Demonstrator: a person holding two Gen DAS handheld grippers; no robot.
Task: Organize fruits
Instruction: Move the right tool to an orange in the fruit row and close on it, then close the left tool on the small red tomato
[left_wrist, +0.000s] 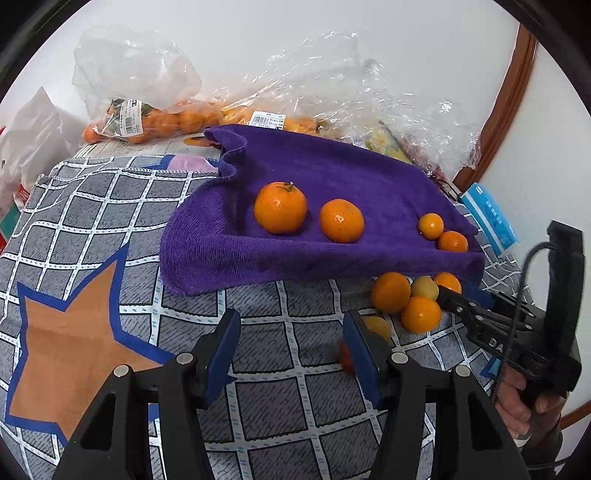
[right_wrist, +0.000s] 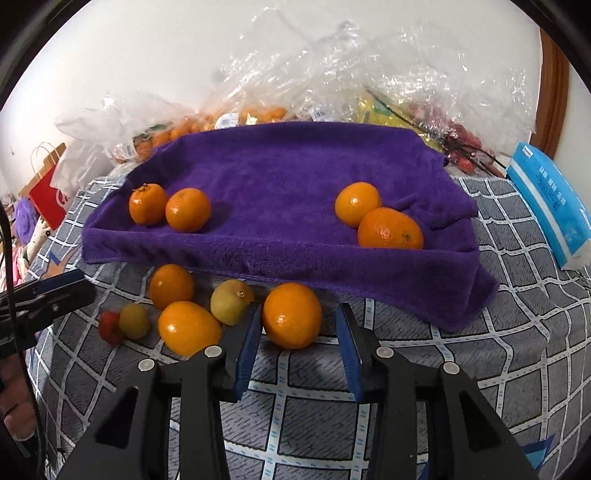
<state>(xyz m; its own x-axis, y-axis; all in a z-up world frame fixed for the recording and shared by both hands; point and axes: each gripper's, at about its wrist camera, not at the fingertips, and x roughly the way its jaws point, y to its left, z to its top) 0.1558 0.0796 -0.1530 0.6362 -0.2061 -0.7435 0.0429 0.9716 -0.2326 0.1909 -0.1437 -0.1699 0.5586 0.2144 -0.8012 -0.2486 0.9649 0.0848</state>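
From the left wrist, the left gripper (left_wrist: 291, 343) hangs moderately open and empty above the grey checked bedcover (left_wrist: 280, 406); four oranges sit in two pairs on the purple terry towel (left_wrist: 332, 166), apparently sorted by size. From the right wrist, the right gripper (right_wrist: 299, 332) brackets a loose round orange (right_wrist: 291, 315) just below the towel, jaws not yet pressing it, seemingly the next one to place.

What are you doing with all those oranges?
A person is sorting fruit with a gripper in each hand. Four oranges already sit on the purple towel, in two pairs. More fruit lies loose on the checked cloth in front. The right gripper is open around one loose orange, not squeezing it yet. The left gripper is open and empty.
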